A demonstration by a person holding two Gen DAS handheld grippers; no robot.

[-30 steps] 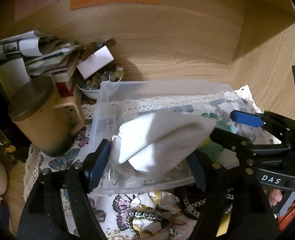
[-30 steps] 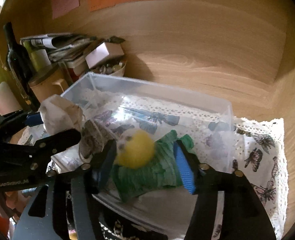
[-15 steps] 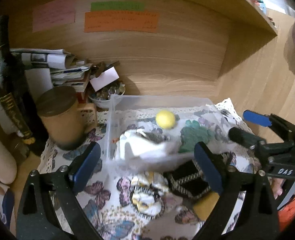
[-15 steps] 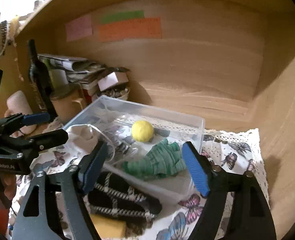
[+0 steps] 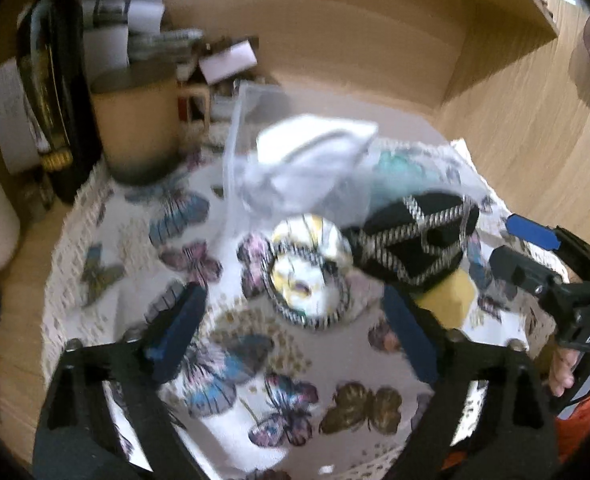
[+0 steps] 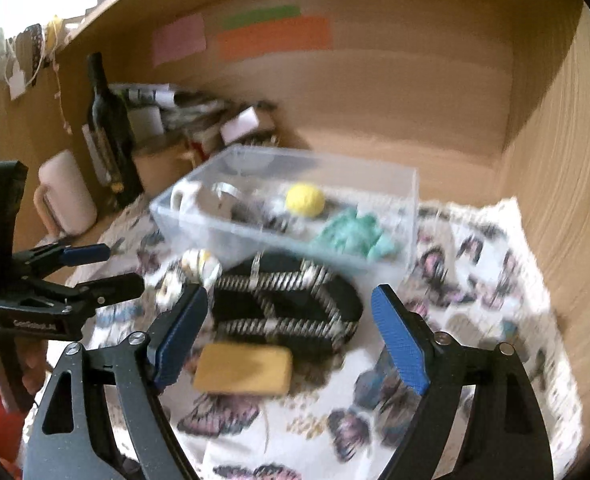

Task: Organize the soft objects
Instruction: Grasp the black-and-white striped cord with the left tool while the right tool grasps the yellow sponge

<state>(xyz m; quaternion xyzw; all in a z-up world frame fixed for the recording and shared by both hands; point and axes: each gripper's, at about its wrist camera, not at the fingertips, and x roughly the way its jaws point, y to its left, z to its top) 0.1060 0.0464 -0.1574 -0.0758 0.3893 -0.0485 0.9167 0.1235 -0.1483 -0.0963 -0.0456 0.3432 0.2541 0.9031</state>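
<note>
A clear plastic bin [image 6: 399, 184] stands on the butterfly cloth and holds a white cloth [image 5: 315, 152], a yellow ball [image 6: 305, 199] and a green cloth [image 6: 351, 232]. In front of it lie a black pouch with striped trim [image 6: 287, 300], a yellow sponge [image 6: 243, 368] and a round yellow-white scrunchie [image 5: 309, 270]. My left gripper [image 5: 291, 328] is open and empty, above the cloth in front of the scrunchie. My right gripper [image 6: 291, 328] is open and empty, above the sponge and pouch.
At the back left stand a dark wine bottle [image 6: 107, 128], a tan lidded canister [image 5: 135, 128], a white mug [image 6: 65, 196] and a stack of papers [image 6: 167, 100]. Wooden walls close the back and right. The butterfly cloth [image 6: 475, 280] covers the desk.
Both grippers have let go of their items into the bin and pulled back toward me. The white cloth, yellow ball and green cloth now lie in the bin.
</note>
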